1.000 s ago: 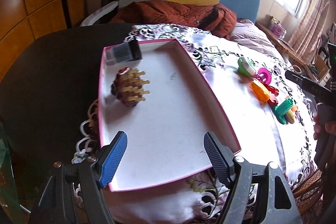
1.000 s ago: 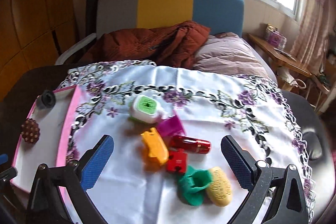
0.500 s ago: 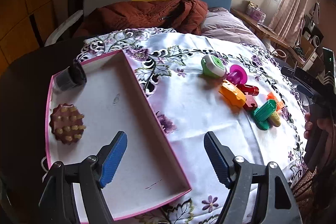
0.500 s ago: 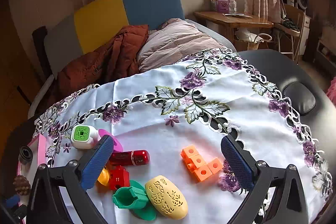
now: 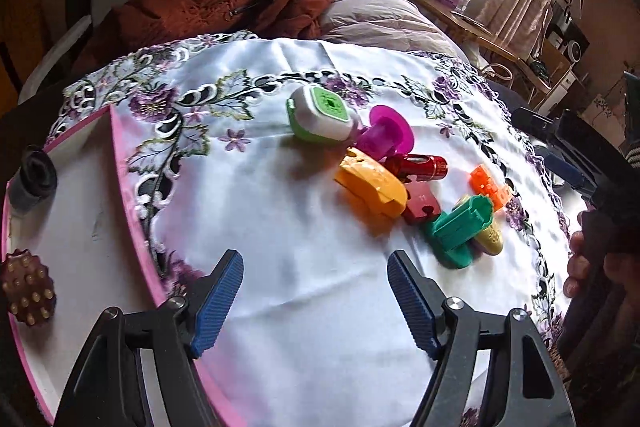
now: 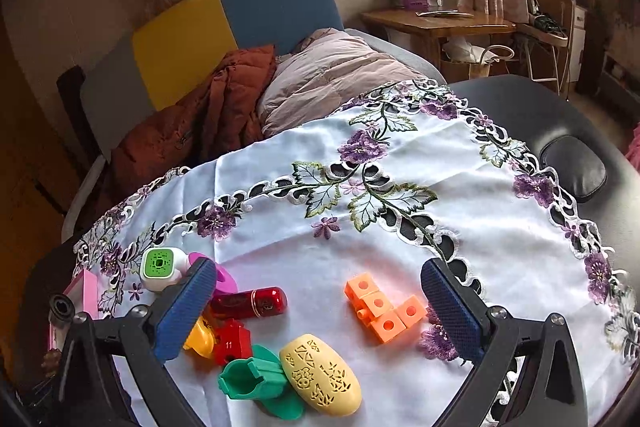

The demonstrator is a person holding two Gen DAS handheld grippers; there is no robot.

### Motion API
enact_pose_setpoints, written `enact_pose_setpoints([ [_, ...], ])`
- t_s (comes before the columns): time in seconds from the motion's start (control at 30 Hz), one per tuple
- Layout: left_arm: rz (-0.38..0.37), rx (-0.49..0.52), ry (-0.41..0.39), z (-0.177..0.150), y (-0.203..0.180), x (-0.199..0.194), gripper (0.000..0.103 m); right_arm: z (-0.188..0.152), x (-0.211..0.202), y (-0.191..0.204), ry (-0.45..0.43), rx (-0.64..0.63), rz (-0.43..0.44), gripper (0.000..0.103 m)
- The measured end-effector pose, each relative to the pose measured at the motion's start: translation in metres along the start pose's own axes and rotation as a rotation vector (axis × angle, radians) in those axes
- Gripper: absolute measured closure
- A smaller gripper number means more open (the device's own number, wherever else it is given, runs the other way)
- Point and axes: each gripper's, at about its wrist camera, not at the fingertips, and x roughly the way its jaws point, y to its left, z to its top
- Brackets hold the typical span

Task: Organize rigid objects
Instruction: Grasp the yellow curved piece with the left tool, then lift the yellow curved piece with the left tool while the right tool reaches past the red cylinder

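Observation:
Small toys lie on the white embroidered cloth [image 5: 280, 211]: a white-green box [image 5: 320, 115], a magenta cup [image 5: 386, 137], a red cylinder [image 5: 420, 167], an orange-yellow piece [image 5: 370, 187], a red block [image 5: 420, 207], a green piece [image 5: 460, 231], a yellow oval [image 6: 320, 373] and orange linked cubes [image 6: 382, 311]. A pink-rimmed tray [image 5: 132, 211] at left holds a black cylinder [image 5: 34, 179] and a brown studded ball [image 5: 28, 287]. My left gripper [image 5: 316, 299] is open and empty, above the cloth beside the tray. My right gripper [image 6: 316, 311] is open and empty, its jaws either side of the orange cubes.
The cloth covers a dark round table [image 6: 532, 111]. Behind it stands a grey, yellow and blue sofa [image 6: 224, 23] with a rust jacket [image 6: 208, 123] and a pink quilt [image 6: 332, 71]. A wooden desk [image 6: 436, 23] is at the back right.
My left gripper has swung right, from over the tray to over the cloth toward the toys. My right gripper has also swung right, bringing the orange cubes between its jaws.

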Motion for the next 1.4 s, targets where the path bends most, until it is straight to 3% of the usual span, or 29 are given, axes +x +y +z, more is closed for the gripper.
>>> enact_pose_setpoints([
  [0.3, -0.064, -0.101, 0.037, 0.038, -0.024, 0.048, 0.034, 0.003, -0.002, -0.002, -0.008, 0.017, 0.021, 0.000],
  [0.57, -0.037, -0.140, 0.074, 0.048, -0.026, 0.090, 0.036, 0.004, -0.001, -0.003, -0.006, 0.024, 0.031, 0.000],
  [0.6, -0.030, -0.134, 0.045, 0.046, -0.025, 0.089, 0.045, 0.004, -0.001, -0.003, -0.004, 0.023, 0.033, 0.000],
  [0.63, -0.028, -0.117, 0.037, 0.045, -0.025, 0.088, 0.065, 0.004, -0.001, -0.002, -0.003, 0.020, 0.032, 0.000],
  [0.7, -0.022, -0.083, 0.036, 0.039, -0.024, 0.087, 0.074, 0.004, 0.000, -0.001, -0.006, 0.008, 0.025, 0.000],
  [1.2, 0.007, 0.065, -0.011, -0.025, -0.027, 0.051, 0.074, -0.001, 0.009, 0.004, 0.037, -0.036, 0.013, 0.005],
  [1.4, 0.033, 0.113, -0.050, -0.043, -0.030, 0.043, 0.074, -0.004, 0.015, 0.004, 0.076, -0.029, 0.030, 0.021],
])
